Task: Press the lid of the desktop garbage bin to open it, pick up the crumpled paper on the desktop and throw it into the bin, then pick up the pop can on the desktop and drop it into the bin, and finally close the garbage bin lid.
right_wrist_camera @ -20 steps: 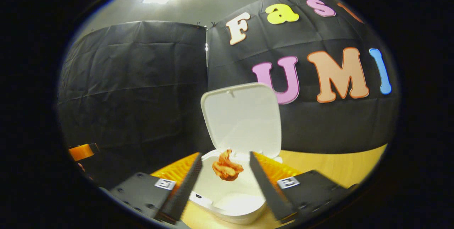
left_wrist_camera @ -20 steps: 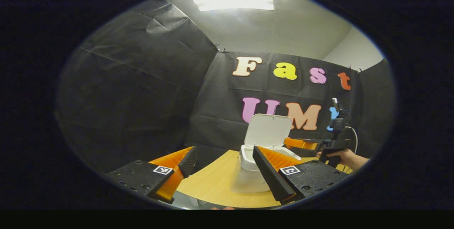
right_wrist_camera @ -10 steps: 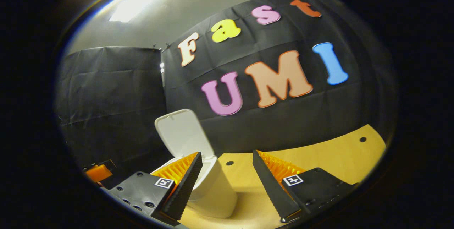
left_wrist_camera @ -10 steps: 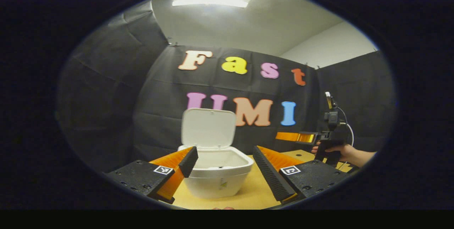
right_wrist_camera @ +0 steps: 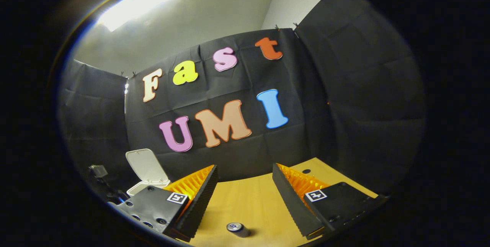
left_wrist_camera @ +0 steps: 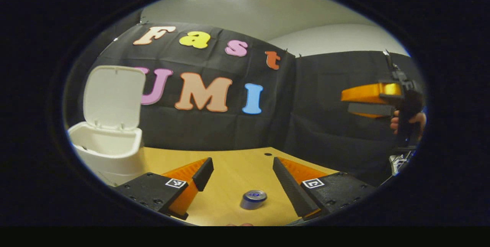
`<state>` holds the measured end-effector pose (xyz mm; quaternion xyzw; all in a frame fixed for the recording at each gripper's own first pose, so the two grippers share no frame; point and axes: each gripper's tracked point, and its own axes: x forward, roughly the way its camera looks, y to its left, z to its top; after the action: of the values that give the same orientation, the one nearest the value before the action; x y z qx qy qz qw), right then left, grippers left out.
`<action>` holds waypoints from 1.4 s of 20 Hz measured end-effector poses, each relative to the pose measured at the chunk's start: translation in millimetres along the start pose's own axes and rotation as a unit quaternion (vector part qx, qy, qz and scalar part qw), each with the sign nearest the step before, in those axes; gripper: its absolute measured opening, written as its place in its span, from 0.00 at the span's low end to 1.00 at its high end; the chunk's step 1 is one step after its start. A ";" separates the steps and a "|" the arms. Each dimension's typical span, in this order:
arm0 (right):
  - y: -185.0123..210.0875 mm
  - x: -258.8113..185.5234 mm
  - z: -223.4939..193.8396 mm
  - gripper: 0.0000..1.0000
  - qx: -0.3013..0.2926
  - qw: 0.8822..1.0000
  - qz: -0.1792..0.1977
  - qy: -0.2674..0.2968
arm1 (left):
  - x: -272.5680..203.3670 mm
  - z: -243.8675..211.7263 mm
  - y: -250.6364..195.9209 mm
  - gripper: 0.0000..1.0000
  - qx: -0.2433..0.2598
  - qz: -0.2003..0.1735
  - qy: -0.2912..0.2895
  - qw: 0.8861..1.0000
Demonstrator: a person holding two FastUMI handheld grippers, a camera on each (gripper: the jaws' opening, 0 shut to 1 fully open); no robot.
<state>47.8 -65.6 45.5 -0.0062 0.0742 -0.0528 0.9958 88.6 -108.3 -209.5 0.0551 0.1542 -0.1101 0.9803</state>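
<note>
Standing open at the left of the left gripper view, the bin (left_wrist_camera: 109,151) is seen with its lid (left_wrist_camera: 114,95) raised; a second ago it was centred there, and the paper was being dropped in by the right claw. Both views have since been swung to the can (left_wrist_camera: 253,199), lying on its side on the surface (left_wrist_camera: 229,162) between the released fingers of the left claw (left_wrist_camera: 240,176), untouched. In the right gripper view the can (right_wrist_camera: 238,229) is framed by the right claw (right_wrist_camera: 242,187), also released and empty. The paper step is judged done; the can is next.
</note>
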 end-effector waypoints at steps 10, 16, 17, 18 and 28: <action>-51.1 -12.0 -4.1 0.95 -0.017 0.999 -0.005 0.027 | 62.9 -164.6 -3.3 0.96 0.013 0.058 0.130 0.990; -66.1 2.7 -15.6 0.95 -0.030 0.998 0.011 0.055 | 63.2 -211.4 11.6 0.92 -0.006 0.104 0.179 0.978; -67.5 4.6 -17.1 0.95 -0.030 0.998 0.013 0.058 | 65.8 -209.4 13.5 0.83 -0.008 0.106 0.176 0.979; -69.4 6.4 -16.9 0.95 -0.030 0.998 0.014 0.060 | 65.2 -205.3 13.8 0.83 -0.015 0.108 0.173 0.979; -35.9 17.1 -65.7 0.95 -0.045 0.993 0.038 0.098 | 1.1 79.7 47.0 0.79 -0.043 0.060 -0.004 0.997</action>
<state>51.2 -103.4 -21.3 -0.0429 0.1736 -0.0123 0.9838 123.7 -74.2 -130.9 0.0215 0.1513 -0.0446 0.9872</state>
